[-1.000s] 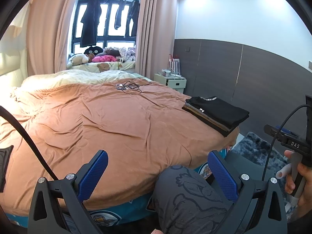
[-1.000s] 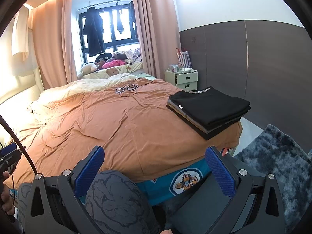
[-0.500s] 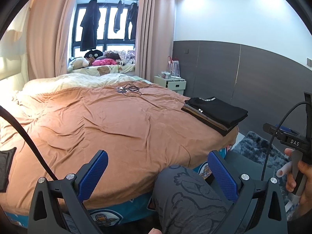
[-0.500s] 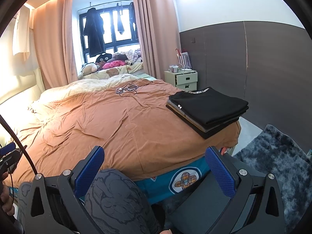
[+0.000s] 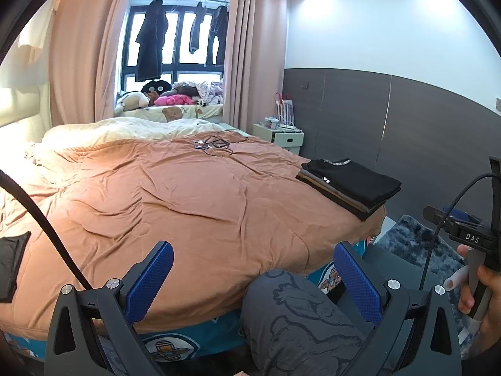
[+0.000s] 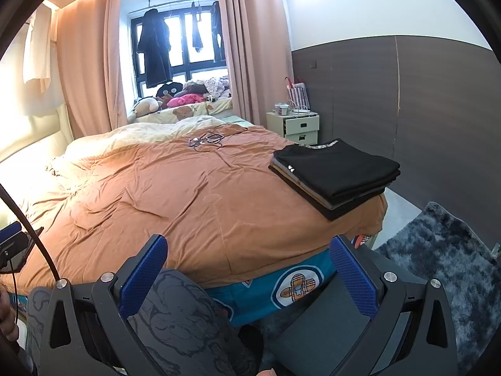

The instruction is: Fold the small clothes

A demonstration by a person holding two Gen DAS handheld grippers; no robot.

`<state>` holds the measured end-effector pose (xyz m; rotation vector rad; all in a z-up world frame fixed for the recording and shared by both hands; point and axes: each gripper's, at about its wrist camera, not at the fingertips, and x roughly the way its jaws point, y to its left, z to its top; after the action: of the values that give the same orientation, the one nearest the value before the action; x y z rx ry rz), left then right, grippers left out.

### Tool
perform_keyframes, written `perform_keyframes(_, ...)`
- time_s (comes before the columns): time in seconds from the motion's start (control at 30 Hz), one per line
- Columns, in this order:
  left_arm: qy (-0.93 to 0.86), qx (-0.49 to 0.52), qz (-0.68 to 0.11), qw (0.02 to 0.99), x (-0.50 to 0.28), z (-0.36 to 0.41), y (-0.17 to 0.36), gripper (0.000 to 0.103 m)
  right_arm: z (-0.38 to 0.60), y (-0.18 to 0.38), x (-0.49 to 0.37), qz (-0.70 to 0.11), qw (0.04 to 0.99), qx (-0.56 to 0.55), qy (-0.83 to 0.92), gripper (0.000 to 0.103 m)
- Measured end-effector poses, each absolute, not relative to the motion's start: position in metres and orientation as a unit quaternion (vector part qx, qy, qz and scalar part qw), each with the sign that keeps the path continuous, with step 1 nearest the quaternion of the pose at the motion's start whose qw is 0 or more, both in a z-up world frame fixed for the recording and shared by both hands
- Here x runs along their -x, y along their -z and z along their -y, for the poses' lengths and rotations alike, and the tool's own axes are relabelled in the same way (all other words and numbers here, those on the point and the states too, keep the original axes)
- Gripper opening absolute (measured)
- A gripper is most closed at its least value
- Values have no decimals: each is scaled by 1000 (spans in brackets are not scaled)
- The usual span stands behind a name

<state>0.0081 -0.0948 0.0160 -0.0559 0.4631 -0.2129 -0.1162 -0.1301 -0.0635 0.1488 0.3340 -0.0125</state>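
A stack of folded dark clothes [image 5: 350, 185] lies on the right corner of the bed, with a black piece on top; it also shows in the right wrist view [image 6: 335, 175]. My left gripper [image 5: 253, 279] is open and empty, held before the bed's near edge above a grey-trousered knee [image 5: 291, 310]. My right gripper [image 6: 247, 269] is open and empty, also in front of the bed's near edge, left and short of the stack. A dark cloth piece [image 5: 11, 260] lies at the bed's far left edge.
The bed has a wrinkled orange-brown cover [image 5: 175, 200]. Tangled cables [image 5: 216, 144] lie near its far end. A white bedside cabinet [image 6: 294, 127] stands by the wall. A grey shaggy rug [image 6: 444, 257] lies on the floor at right. A dark board [image 6: 316, 335] lies under my right gripper.
Both views have tilted and shifted very slightly. Both grippers stay open and empty.
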Motion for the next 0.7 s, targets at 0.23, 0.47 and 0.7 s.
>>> perform_keyframes(0.23,105,29,-226,968,-6,93,-18,103,132,64,117,-166,983,-73,6,103)
perform_keyframes(0.47,104,30,-222,969,-3,88,-20,103,133,64,116,-168,983,-68,6,103)
perform_keyframes(0.7,102,34,-219,970,0,85,-20,103,133,64,118,-167,984,-65,7,103)
